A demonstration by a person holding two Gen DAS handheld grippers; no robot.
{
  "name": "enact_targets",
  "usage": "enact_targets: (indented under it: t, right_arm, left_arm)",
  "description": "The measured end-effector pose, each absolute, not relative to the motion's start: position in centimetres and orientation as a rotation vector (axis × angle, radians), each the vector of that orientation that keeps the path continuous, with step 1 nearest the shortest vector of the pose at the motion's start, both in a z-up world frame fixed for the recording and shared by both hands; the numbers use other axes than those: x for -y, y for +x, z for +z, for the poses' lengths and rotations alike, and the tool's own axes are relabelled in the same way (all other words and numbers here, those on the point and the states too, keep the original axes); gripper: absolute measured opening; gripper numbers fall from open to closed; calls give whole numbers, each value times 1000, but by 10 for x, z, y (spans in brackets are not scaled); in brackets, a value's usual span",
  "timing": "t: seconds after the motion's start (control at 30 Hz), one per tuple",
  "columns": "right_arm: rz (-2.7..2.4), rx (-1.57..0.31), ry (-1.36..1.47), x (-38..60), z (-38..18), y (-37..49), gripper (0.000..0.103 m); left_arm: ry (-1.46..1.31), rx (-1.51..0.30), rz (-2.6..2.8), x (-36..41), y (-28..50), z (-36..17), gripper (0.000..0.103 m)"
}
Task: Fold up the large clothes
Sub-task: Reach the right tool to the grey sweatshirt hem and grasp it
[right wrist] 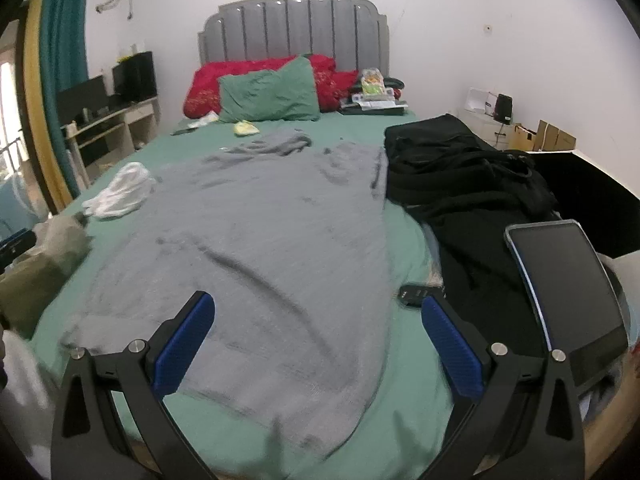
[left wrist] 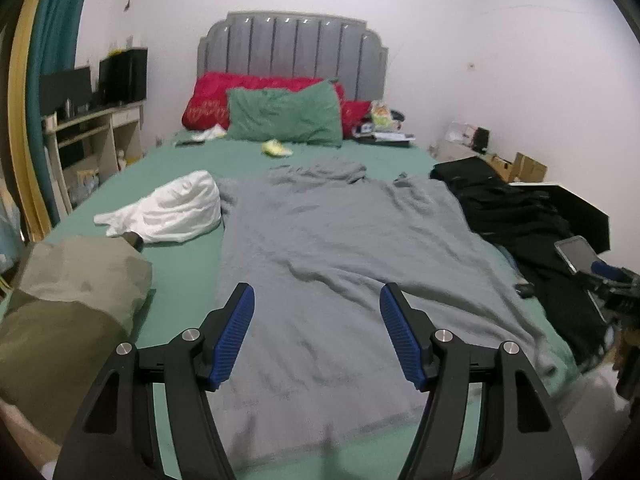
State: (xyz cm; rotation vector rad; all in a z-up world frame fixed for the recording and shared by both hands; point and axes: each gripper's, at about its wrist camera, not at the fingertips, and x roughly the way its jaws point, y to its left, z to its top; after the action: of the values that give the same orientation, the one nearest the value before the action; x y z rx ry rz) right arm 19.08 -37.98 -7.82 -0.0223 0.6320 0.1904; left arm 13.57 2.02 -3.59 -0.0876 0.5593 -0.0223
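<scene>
I have both grippers over the near end of the bed (left wrist: 188, 248), looking along it toward the grey headboard (left wrist: 292, 48). My left gripper (left wrist: 317, 300) has its jaws spread wide with nothing between them; the blue pads (left wrist: 236, 332) frame only the cloth lying below. My right gripper (right wrist: 318, 316) is spread wide as well and holds nothing.

The thing to fold is a large grey garment (left wrist: 332, 240), laid out flat along the middle of the green sheet. Its far end is bunched and rumpled toward the pillows, and its near end reaches almost to the foot of the bed under my grippers. Long soft creases run across it.

On the left side of the garment I see a crumpled white cloth (left wrist: 176, 212) just touching its edge, and nearer to me an olive-coloured bundle (left wrist: 72, 300) at the bed's corner. On the right side lies a heap of black clothes (right wrist: 460, 176), close against the grey garment's far edge. A small dark object (right wrist: 416, 294) rests on the sheet between the garment and the black heap; I cannot tell what it is. At the head of the bed a green pillow (left wrist: 284, 114) leans on a red pillow (left wrist: 224, 96). A phone (right wrist: 572, 300) is mounted beside my right gripper.
</scene>
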Motion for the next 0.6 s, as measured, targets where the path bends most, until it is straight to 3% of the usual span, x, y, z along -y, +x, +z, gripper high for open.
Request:
enact_targets:
  t: [0.13,0.2,0.23,0.27,0.4,0.6]
  right_arm:
    - [216,-625,-22,395,-78,253,101]
    - [219,-632,-52,400,-80,297,86]
    - [226,-639,-63,401,-81,315,69]
    - [223,-647,-90,401,-83,337,60]
    - [182,-710,-166,408,-100,449,57]
    - [147,-865,-184,416,-141,600,44]
  left_arm:
    - [-116,-603,-34,-36,194,-55,69]
    - [-106,-611,-33,-43,227,-64,69]
    - [-99,-609,-29,-47,244,-68,69]
    - [-89,-602,-20,-50,262,-72,69]
    - [-82,-628,23,-70,324,-97,68]
    - [-150,-710,104,-112,366,-130,68]
